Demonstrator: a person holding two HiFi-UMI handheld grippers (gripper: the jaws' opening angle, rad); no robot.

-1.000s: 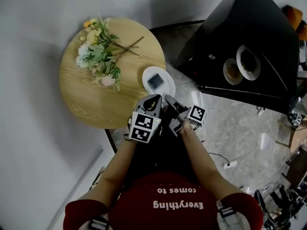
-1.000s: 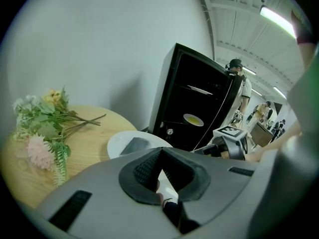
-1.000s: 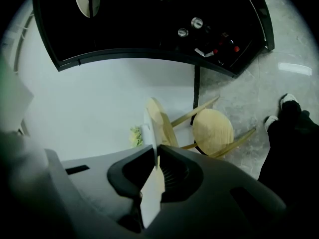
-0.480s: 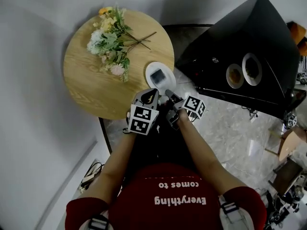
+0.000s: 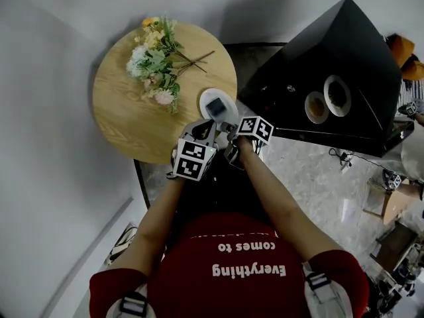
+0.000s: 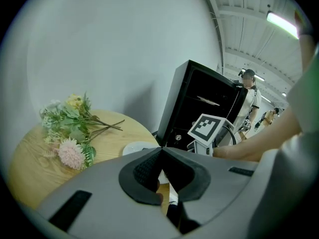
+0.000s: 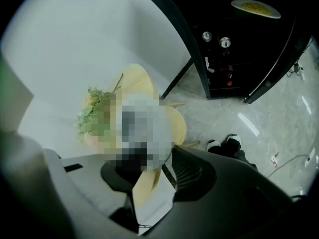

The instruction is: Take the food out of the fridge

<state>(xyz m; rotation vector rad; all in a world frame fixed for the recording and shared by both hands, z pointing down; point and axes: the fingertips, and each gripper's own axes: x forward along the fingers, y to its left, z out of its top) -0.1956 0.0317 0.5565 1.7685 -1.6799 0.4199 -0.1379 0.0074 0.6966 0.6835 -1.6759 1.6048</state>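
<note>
A white plate (image 5: 216, 105) with dark food sits on the round wooden table (image 5: 132, 121) near its right edge, and also shows in the left gripper view as the plate (image 6: 137, 147). My right gripper (image 5: 230, 128) is just below the plate's rim. Its jaws have just been opening and now stand apart (image 7: 157, 166). A mosaic patch hides the plate there, so I cannot tell if the rim lies between them. My left gripper (image 5: 205, 128) hovers beside it at the table edge, its jaw tips together (image 6: 160, 153) on nothing. Two more plates of food (image 5: 317, 106) (image 5: 338, 95) are at the black fridge (image 5: 344, 52).
A bunch of artificial flowers (image 5: 156, 61) lies on the table's far side. The fridge (image 6: 199, 108) stands right of the table on a pale tiled floor (image 5: 311, 177). A person (image 6: 247, 91) stands behind the fridge. Cables and boxes (image 5: 391, 197) lie at the far right.
My right gripper has rolled and moved up-left towards the plate, and its jaws now stand apart. The left gripper drifted slightly along the table edge. The plate stays on the table.
</note>
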